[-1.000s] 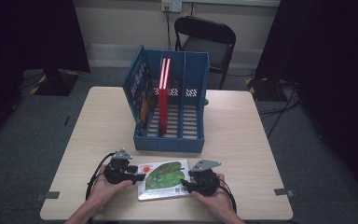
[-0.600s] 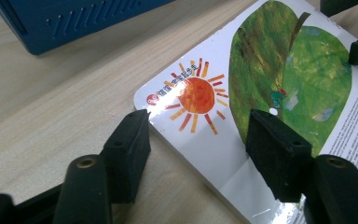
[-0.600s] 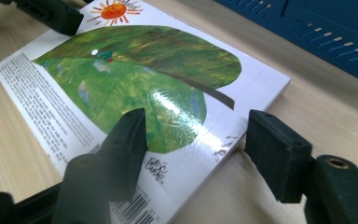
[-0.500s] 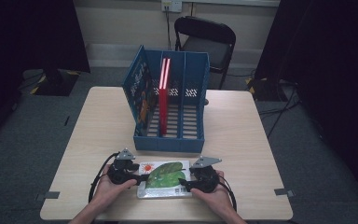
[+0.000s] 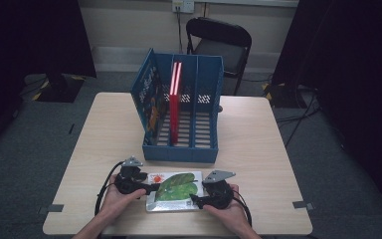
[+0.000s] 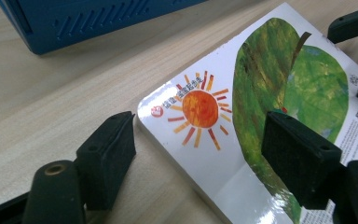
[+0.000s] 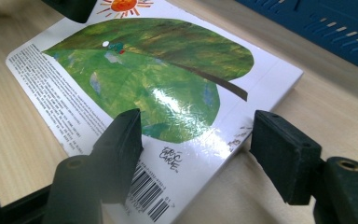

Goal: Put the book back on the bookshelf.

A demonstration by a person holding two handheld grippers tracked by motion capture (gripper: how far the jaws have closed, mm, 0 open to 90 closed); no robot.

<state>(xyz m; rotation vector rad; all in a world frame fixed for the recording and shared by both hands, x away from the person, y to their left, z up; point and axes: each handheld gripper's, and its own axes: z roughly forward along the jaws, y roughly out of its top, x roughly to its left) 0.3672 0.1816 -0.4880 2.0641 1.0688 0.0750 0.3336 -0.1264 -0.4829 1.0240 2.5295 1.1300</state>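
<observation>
A picture book (image 5: 173, 191) lies flat on the table (image 5: 258, 149) before a blue file rack (image 5: 181, 117). The left gripper (image 5: 149, 188) and right gripper (image 5: 195, 200) flank its ends, each straddling a corner, jaws just opened, pads off the cover.

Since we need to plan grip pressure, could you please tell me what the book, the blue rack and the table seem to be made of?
Book: likely board or thick paper with a glossy laminated cover; it shows bright glare.
Blue rack: probably moulded plastic with a matte finish, going by its slotted walls.
Table: pale wood-look top, perhaps laminate, with faint grain.
</observation>
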